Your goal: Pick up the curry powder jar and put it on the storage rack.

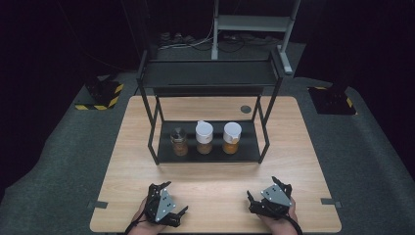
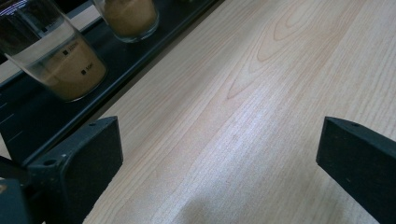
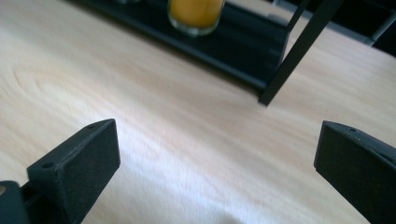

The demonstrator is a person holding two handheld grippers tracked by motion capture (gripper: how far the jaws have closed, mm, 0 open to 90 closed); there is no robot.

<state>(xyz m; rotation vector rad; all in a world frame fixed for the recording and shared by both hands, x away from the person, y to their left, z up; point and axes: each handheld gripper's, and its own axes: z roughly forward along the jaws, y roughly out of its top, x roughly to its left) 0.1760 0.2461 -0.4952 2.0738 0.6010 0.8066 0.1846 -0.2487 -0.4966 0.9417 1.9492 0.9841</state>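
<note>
Jars stand in a row on the bottom shelf of a black metal two-tier rack point(image 1: 266, 142) at the middle of the light wooden table point(image 1: 122, 161): a dark-lidded glass jar of brown powder point(image 1: 179, 142) at the left, a white-lidded glass jar of tan powder point(image 1: 204, 137) in the centre, and a white-lidded glass jar of orange powder point(image 1: 231, 138) at the right. All three are upright and set slightly apart from one another. The rack's upper shelf point(image 1: 210, 73) lies above them.

At the near edge of the table, the left gripper point(image 1: 169, 203) is held in the person's left hand point(image 1: 139, 215), near the left corner and well apart from the rack. Its jaws are spread wide with nothing between them; in the left gripper view only bare wood lies between the two black pads, with the dark-lidded jar and the centre jar on the shelf lip at the far left.

The right gripper point(image 1: 262, 198) sits in the right hand point(image 1: 281, 218) near the right corner, likewise well short of the rack. Its jaws are also wide apart and hold nothing. In the right gripper view the orange jar stands on the shelf far ahead, beside the rack's slanting front leg point(image 3: 299, 51), which meets the tabletop.

A small round dark grommet point(image 1: 245, 109) is set in the table behind the rack.
</note>
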